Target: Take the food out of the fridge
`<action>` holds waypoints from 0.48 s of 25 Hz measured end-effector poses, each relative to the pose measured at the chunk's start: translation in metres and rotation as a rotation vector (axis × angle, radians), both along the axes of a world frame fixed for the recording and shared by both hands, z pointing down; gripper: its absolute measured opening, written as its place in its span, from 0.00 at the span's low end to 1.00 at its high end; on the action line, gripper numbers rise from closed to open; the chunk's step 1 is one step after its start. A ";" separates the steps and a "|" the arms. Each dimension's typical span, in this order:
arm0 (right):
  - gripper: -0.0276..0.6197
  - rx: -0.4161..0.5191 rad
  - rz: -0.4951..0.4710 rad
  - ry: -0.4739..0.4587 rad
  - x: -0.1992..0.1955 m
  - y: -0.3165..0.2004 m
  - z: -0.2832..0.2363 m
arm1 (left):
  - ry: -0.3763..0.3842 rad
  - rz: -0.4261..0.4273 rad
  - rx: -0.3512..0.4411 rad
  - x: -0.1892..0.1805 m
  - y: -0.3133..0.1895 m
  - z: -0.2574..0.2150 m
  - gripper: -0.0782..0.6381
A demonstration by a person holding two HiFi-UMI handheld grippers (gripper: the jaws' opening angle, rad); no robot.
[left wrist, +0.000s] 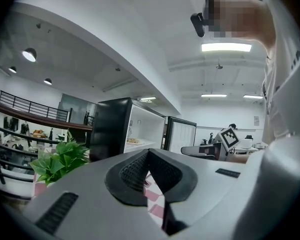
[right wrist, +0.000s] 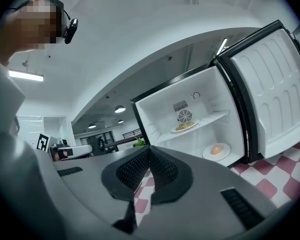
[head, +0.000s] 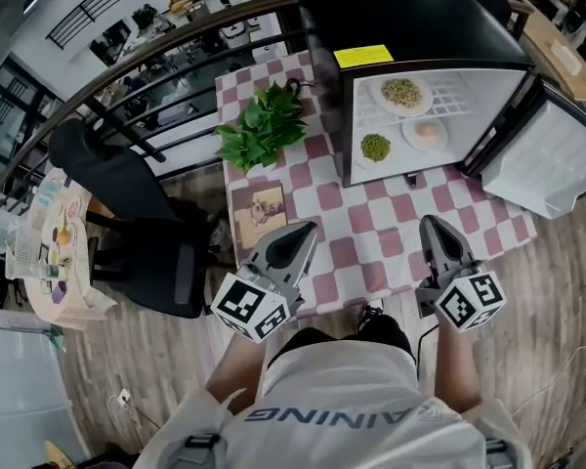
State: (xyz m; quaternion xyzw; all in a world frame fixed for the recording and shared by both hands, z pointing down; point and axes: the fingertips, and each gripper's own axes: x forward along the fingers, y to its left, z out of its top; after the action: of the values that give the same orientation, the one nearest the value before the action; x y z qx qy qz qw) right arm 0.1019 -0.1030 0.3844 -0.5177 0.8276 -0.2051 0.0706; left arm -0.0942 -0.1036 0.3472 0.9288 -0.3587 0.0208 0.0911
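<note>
A black mini fridge point(head: 410, 27) stands open at the far end of the checked table point(head: 371, 233). On its upper shelf sits a plate of pale shredded food point(head: 401, 94). Lower down are a plate with an orange piece point(head: 427, 133) and a plate of green food point(head: 375, 148). My left gripper point(head: 308, 229) hovers shut and empty over the table's near left side. My right gripper point(head: 432, 223), also shut and empty, hangs over the near right, pointing at the fridge. The right gripper view shows the shelf plate point(right wrist: 184, 126) and the orange piece point(right wrist: 216, 149) beyond the closed jaws.
The fridge door point(head: 547, 159) swings out to the right past the table edge. A leafy green plant point(head: 264, 125) stands left of the fridge, with a small picture card point(head: 259, 211) nearer me. A black office chair point(head: 127, 223) sits left of the table, beside a railing.
</note>
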 end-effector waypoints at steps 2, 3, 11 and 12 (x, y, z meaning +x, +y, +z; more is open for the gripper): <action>0.07 -0.030 -0.004 -0.018 0.021 -0.009 0.008 | -0.012 -0.028 0.004 0.017 -0.008 0.001 0.12; 0.07 -0.044 -0.008 -0.029 0.029 -0.013 0.013 | -0.017 -0.048 0.009 0.024 -0.013 0.002 0.12; 0.07 -0.101 -0.062 -0.131 0.054 -0.042 0.039 | -0.060 -0.139 -0.014 0.055 -0.040 0.021 0.12; 0.07 -0.113 -0.063 -0.134 0.054 -0.046 0.044 | -0.061 -0.135 -0.016 0.057 -0.041 0.023 0.12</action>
State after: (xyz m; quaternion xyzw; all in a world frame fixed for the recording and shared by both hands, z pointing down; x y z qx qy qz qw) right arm 0.1564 -0.1492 0.4282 -0.4796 0.8241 -0.2878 0.0897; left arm -0.0369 -0.1444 0.3702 0.9007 -0.4229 0.0458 0.0890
